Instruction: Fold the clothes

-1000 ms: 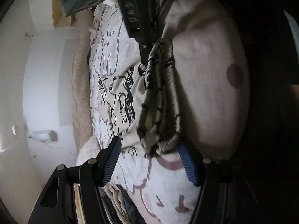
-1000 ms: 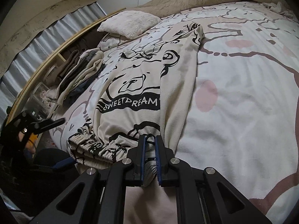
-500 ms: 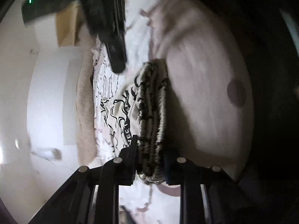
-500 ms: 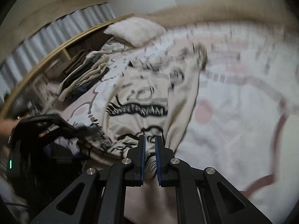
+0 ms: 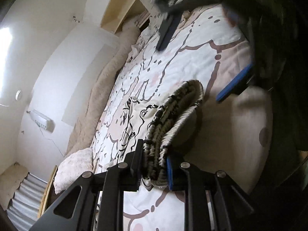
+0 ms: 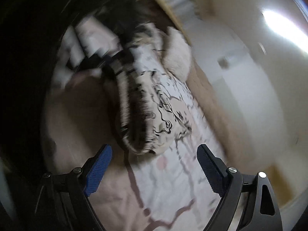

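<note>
A cream sweatshirt with black print (image 5: 134, 119) lies on the bed. My left gripper (image 5: 154, 165) is shut on its ribbed hem (image 5: 173, 119), bunched in thick folds and lifted off the cover. My right gripper (image 6: 154, 165) is open and empty, a short way back from the hem's other end (image 6: 138, 115); the view is blurred. It also shows in the left wrist view (image 5: 202, 61), above the hem, with fingers (image 5: 167, 32) spread wide.
The bed cover (image 5: 192, 57) is white and pink with dark lines. A beige blanket (image 5: 107, 80) runs along the wall side. A fluffy pillow (image 5: 75, 165) lies at the head, by curtains (image 5: 27, 196). The bed's near edge drops into dark.
My left gripper closed on the hem and lifted it. My right gripper let go of the hem, opened wide and swung away.
</note>
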